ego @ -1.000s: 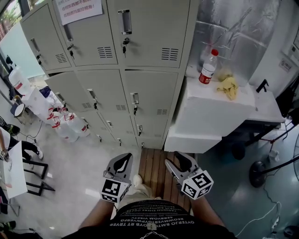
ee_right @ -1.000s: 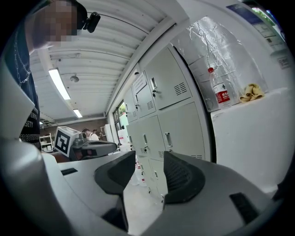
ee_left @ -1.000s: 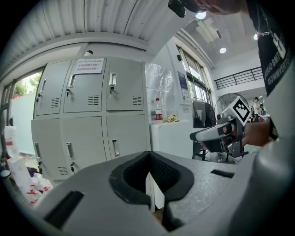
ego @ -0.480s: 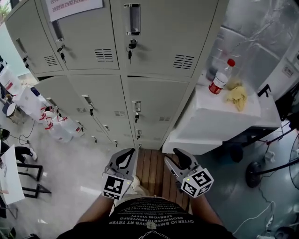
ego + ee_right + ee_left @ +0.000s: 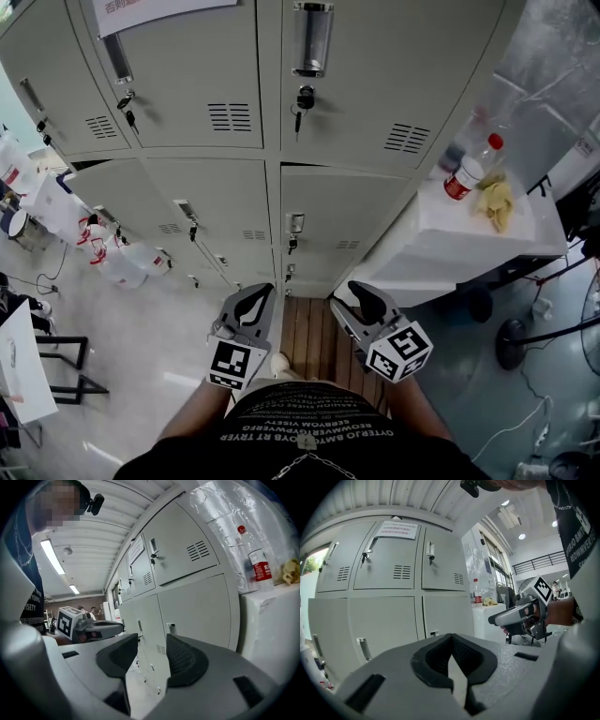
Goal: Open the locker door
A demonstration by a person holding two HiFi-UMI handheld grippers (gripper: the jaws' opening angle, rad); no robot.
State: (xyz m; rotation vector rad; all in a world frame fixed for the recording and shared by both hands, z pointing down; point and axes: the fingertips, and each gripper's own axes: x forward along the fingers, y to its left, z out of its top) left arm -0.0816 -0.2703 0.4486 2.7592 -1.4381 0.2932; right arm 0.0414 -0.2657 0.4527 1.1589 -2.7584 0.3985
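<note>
door point(image 5: 375, 66): top row of the lockers point(image 5: 187, 187), right of centre, shut; key point(image 5: 300, 101) hangs in its lock under the handle. Both grippers are well short of it.
lockers: every door I see is shut, so the contents are hidden.
left gripper point(image 5: 251, 300): jaws together, nothing in them, held low in front of the lockers.
right gripper point(image 5: 364, 298): jaws apart, nothing between them, just beside the left gripper.
box point(image 5: 441, 239): white, right of the lockers. On top are a bottle point(image 5: 466, 173) with a red cap and a yellow rag point(image 5: 497, 202). I can't tell the bottle's fill.
jugs point(image 5: 127, 267): on the floor left of the lockers, contents unclear.
head view only: jugs, plus the wood mat point(image 5: 305, 328) at the lockers' foot.
left gripper view only: right gripper side-on, and lamps on the ceiling right of the lockers.
right gripper view only: left gripper's marker cube, and strip lights left of the lockers.
</note>
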